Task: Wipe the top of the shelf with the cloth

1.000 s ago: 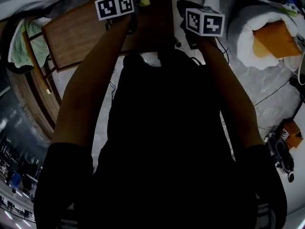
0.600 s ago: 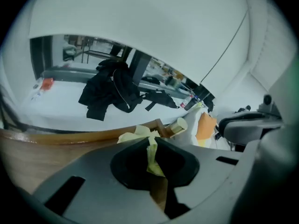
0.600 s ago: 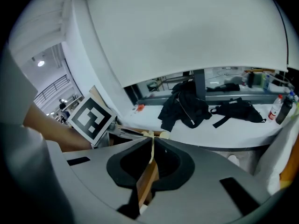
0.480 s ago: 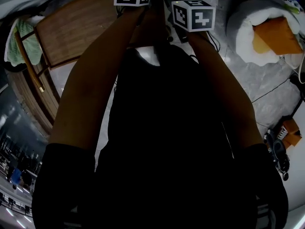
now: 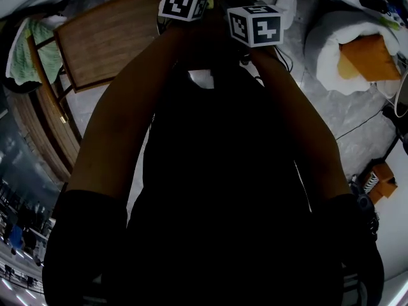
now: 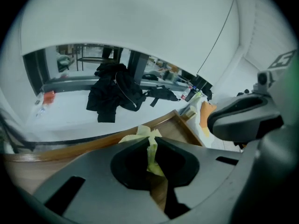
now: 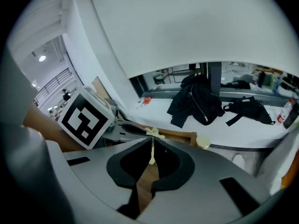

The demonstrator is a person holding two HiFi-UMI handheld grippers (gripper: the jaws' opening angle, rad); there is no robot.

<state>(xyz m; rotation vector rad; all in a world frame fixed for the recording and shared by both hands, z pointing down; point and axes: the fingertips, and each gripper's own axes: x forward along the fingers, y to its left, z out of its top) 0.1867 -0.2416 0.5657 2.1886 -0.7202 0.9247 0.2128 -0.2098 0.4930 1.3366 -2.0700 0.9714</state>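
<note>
Two-point pinch on yellow cloth (image 6: 138,135), left gripper (image 6: 152,143) and right gripper (image 7: 152,149) jaws clamped on it side by side, wooden shelf top (image 5: 108,40) just below.

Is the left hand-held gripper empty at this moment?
No: the left hand-held gripper is clamped on the yellow cloth, a strip of it pinched between its jaws.

We are crowding left gripper (image 6: 152,148) close beside right gripper (image 7: 152,149), both pinching the cloth (image 6: 139,135); leftward the shelf top (image 5: 108,43) is lying bare up to a towel (image 5: 29,55).
</note>
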